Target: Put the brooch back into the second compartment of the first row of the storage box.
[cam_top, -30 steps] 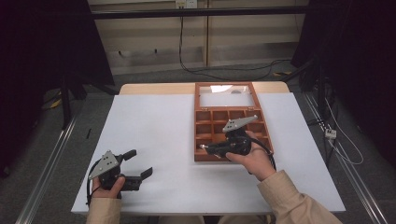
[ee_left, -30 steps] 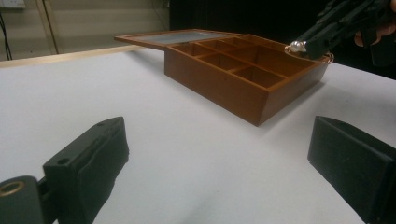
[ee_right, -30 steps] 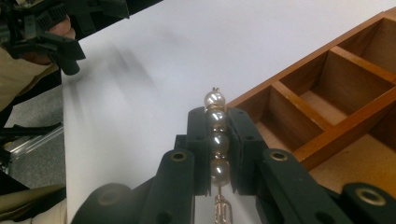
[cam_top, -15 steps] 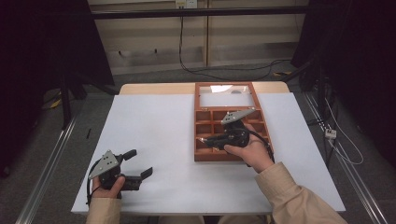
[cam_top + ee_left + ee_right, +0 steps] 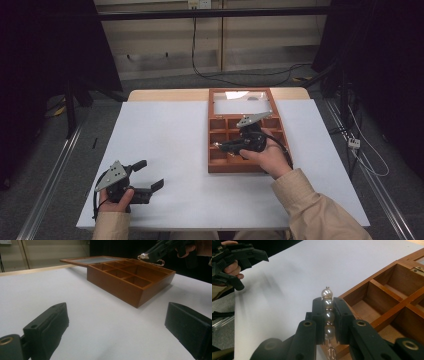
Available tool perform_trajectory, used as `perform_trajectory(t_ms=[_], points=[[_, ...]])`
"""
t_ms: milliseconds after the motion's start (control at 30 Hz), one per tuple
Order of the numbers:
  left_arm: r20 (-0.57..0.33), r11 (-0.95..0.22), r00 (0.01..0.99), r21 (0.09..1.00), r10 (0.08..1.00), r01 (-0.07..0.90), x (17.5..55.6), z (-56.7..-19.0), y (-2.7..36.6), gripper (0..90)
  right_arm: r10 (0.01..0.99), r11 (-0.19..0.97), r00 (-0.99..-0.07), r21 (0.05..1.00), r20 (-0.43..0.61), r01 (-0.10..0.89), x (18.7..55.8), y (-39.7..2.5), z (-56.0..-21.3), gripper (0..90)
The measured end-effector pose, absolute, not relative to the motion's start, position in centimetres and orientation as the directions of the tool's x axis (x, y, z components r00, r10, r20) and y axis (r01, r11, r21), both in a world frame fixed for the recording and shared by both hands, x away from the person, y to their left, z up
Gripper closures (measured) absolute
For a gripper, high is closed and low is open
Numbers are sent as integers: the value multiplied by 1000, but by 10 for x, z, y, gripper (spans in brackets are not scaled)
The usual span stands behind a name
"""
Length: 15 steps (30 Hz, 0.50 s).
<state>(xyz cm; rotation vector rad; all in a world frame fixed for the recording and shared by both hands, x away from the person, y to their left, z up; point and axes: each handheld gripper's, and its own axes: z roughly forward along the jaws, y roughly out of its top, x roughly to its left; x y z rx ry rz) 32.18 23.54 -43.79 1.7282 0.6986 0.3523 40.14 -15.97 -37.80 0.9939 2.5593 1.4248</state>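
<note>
Shifted slightly inward over open brown wooden compartment box (image 5: 246, 131): right gripper (image 5: 328, 315) clamped on string of pearl beads (image 5: 327, 312); left gripper (image 5: 148, 176) wide open, empty.

My two grippers, left one (image 5: 147, 176) and right one (image 5: 328, 315), are black. The beads (image 5: 327, 312) I hold are shiny white pearls with gold bits. The box (image 5: 220, 167) is reddish brown wood. The table (image 5: 165, 140) is plain white. My sleeves (image 5: 310, 210) are tan
</note>
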Motion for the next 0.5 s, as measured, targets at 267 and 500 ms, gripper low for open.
perform_trajectory(t_ms=[267,500], points=[[-123,-142,777,954,618,264,322,-438,235,47,561,368,-788,776,253,512,409,-160,-377,807],[-123,-141,777,954,617,263,322,-438,235,47,568,369,-784,775,249,514,414,-162,-377,807]])
